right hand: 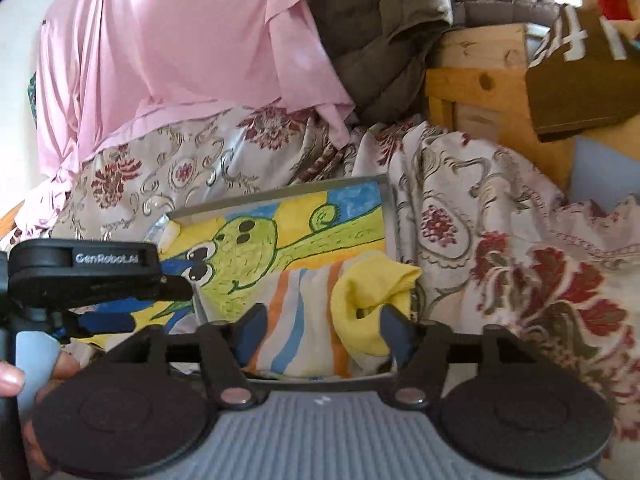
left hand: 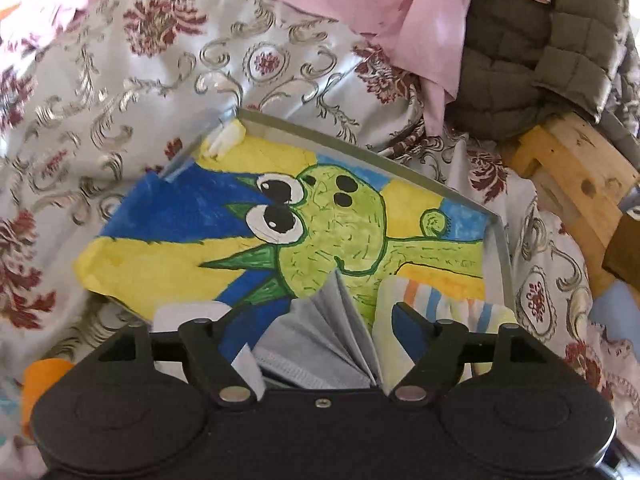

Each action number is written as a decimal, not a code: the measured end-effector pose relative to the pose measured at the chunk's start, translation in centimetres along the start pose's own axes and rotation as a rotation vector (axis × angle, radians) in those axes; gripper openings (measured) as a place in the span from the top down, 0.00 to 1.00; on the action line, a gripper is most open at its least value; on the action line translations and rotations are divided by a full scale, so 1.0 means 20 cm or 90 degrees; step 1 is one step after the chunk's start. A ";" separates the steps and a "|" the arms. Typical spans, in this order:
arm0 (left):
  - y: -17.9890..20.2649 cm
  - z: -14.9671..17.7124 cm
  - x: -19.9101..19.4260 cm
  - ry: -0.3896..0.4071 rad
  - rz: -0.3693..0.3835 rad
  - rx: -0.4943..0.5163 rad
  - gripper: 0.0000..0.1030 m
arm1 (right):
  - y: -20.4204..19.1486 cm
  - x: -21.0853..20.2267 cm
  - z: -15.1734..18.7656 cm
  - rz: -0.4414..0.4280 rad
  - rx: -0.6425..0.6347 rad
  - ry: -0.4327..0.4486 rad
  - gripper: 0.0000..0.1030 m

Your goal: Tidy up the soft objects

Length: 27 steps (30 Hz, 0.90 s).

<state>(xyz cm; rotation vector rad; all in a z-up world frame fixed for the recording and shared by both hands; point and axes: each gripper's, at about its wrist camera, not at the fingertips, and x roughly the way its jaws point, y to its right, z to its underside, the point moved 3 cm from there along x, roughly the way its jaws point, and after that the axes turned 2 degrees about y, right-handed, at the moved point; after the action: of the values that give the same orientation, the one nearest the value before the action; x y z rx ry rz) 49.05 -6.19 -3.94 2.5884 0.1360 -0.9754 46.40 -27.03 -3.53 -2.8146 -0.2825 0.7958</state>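
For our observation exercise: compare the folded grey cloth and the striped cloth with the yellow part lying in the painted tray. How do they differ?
The folded grey cloth is one plain colour; the striped cloth has orange, blue and white stripes with a yellow part. The grey one stands in fanned, pleat-like folds; the striped one lies in a rumpled bundle. The grey one sits left of the striped one. Both are soft fabrics resting in the shallow grey tray over the painted green creature.

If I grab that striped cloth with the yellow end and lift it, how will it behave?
Likely floppy: the striped cloth lies crumpled with soft folds, so it should drape and sag from the right gripper, whose open jaws straddle it. It is probably light, being thin fabric. Its yellow end curls loosely and may unfold or trail over the tray edge.
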 end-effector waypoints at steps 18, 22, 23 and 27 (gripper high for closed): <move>-0.01 0.24 -0.71 0.086 0.050 0.103 0.07 | -0.02 -0.63 0.11 0.035 0.005 0.160 0.00; -0.06 0.34 -0.85 0.101 0.049 0.106 0.07 | -0.04 -0.77 0.19 0.065 -0.002 0.188 0.00; -0.08 0.36 -0.89 0.110 0.047 0.106 0.06 | -0.04 -0.80 0.21 0.068 0.004 0.192 0.00; -0.16 0.43 -1.01 0.147 0.036 0.120 0.05 | -0.04 -0.90 0.28 0.061 0.021 0.198 0.00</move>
<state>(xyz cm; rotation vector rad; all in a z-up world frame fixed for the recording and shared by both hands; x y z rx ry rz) 27.80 -5.74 2.27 2.8550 0.0308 -0.6960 28.15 -29.66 0.92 -2.8821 -0.0836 0.3653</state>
